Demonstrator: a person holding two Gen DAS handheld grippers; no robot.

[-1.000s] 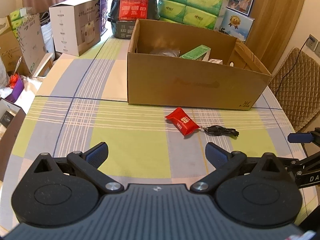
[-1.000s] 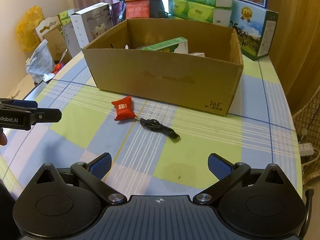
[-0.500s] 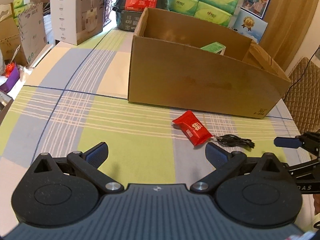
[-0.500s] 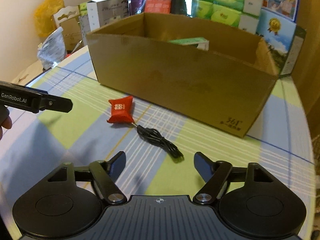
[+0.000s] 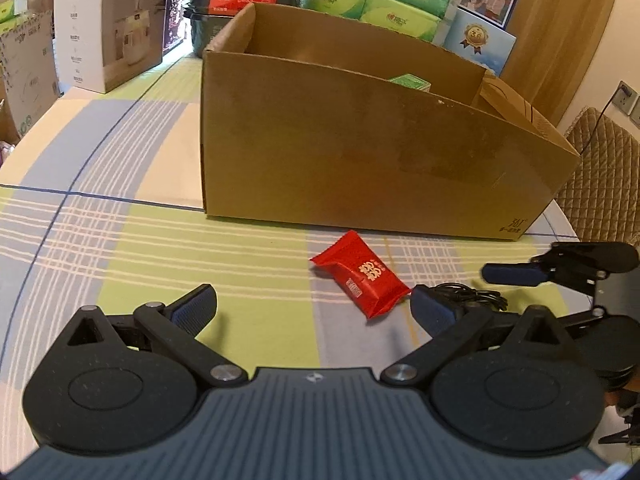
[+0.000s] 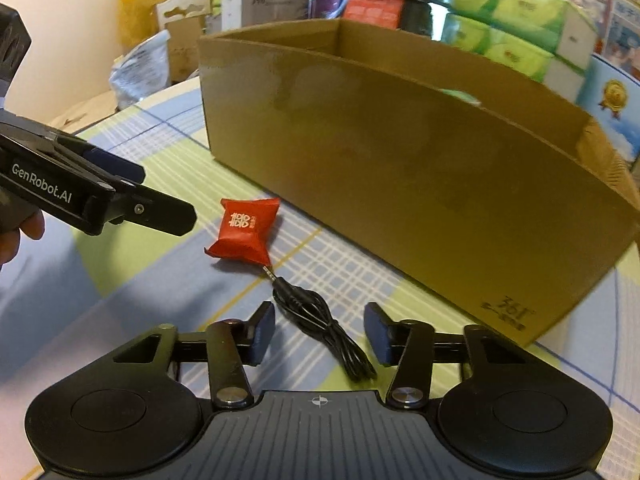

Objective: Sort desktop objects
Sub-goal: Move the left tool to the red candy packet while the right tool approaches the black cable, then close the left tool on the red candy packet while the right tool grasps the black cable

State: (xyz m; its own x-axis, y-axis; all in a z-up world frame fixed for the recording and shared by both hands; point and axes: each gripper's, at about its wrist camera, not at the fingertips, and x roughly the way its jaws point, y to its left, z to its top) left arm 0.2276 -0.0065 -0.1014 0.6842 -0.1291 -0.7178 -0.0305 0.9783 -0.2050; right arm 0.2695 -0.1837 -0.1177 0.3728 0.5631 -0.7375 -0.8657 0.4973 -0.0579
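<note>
Left gripper jaws wide apart, low over the checked tablecloth; red packet lies just ahead of them, in front of the cardboard box. Right gripper jaws partly apart, straddling the black cable — pads not touching it. Cable's plug tip sits right at the packet's corner; contact unclear. Box contents mostly hidden by its front wall — only a green carton edge shows. The left view cuts off most of the cable.
</note>
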